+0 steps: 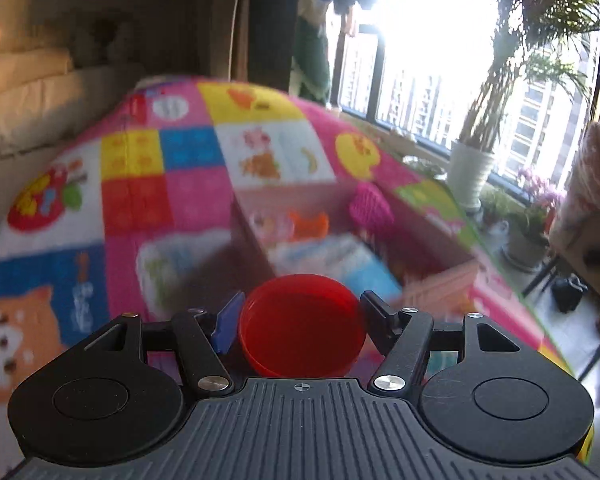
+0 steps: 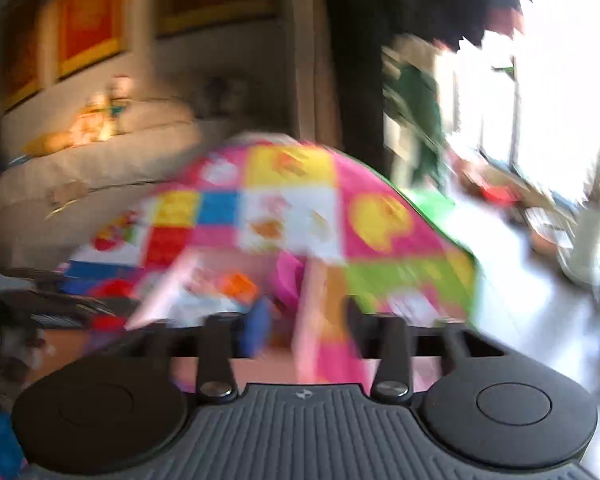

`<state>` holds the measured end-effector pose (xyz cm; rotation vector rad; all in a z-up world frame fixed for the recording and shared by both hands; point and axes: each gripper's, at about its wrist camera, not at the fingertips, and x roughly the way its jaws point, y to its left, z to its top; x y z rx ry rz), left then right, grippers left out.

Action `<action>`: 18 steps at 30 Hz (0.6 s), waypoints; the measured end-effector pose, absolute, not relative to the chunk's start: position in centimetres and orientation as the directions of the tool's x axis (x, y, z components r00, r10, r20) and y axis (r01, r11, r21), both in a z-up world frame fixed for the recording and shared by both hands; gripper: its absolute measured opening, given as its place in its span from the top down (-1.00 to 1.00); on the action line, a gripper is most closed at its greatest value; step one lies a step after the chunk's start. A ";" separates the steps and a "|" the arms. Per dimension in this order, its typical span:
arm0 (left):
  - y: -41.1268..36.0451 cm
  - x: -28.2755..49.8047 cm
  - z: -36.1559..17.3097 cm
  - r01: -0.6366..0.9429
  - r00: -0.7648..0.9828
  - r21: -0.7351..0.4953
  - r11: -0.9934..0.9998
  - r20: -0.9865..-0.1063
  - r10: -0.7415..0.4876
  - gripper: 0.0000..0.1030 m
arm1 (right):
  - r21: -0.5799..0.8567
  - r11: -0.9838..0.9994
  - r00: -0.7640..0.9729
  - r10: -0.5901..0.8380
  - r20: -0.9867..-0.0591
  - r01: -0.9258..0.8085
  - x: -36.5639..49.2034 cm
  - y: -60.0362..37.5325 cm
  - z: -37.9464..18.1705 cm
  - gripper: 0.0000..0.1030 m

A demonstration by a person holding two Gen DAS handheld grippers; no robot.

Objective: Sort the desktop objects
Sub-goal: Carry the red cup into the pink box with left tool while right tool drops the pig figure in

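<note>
My left gripper (image 1: 300,320) is shut on a red round plastic lid (image 1: 302,326), held between the blue-tipped left finger and the black right finger, above the colourful play mat (image 1: 172,184). Ahead of it stands an open pink box (image 1: 440,280) holding an orange crab toy (image 1: 309,224), a pink mesh item (image 1: 370,206) and packets. In the blurred right wrist view, my right gripper (image 2: 304,320) is open and empty over the same pink box (image 2: 320,312), with the orange toy (image 2: 240,286) inside.
A white packet (image 1: 180,264) lies on the mat left of the box. A beige sofa (image 1: 32,100) is at the back left. Potted plants (image 1: 470,172) and windows stand at the right. The mat's right edge drops to the floor.
</note>
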<state>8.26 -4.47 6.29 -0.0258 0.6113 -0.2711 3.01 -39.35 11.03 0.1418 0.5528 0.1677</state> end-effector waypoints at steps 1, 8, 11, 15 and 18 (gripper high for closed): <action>-4.4 8.2 5.8 0.240 0.773 -0.113 0.964 -0.579 -0.261 -0.34 | 0.232 0.967 0.817 0.218 -0.534 -0.106 2.2 -40.6 9.7 -0.39; -5.2 6.5 4.7 0.285 0.730 -0.093 0.954 -0.624 -0.278 -0.34 | 0.271 0.927 0.666 0.375 -0.645 -0.259 -3.2 -36.8 4.1 -0.68; -5.2 5.1 4.4 0.299 0.719 -0.074 0.951 -0.637 -0.276 -0.34 | 0.196 0.918 0.628 0.381 -0.678 -0.345 -3.6 -33.9 3.6 -0.72; -4.6 4.1 3.8 0.299 0.699 -0.081 0.951 -0.659 -0.276 -0.34 | 0.074 0.933 0.626 0.294 -0.722 -0.353 -3.2 -32.4 3.0 -0.54; -4.4 3.8 3.2 0.299 0.682 -0.082 0.951 -0.678 -0.274 -0.34 | 0.072 0.933 0.616 0.289 -0.733 -0.352 -2.6 -32.2 2.8 -0.37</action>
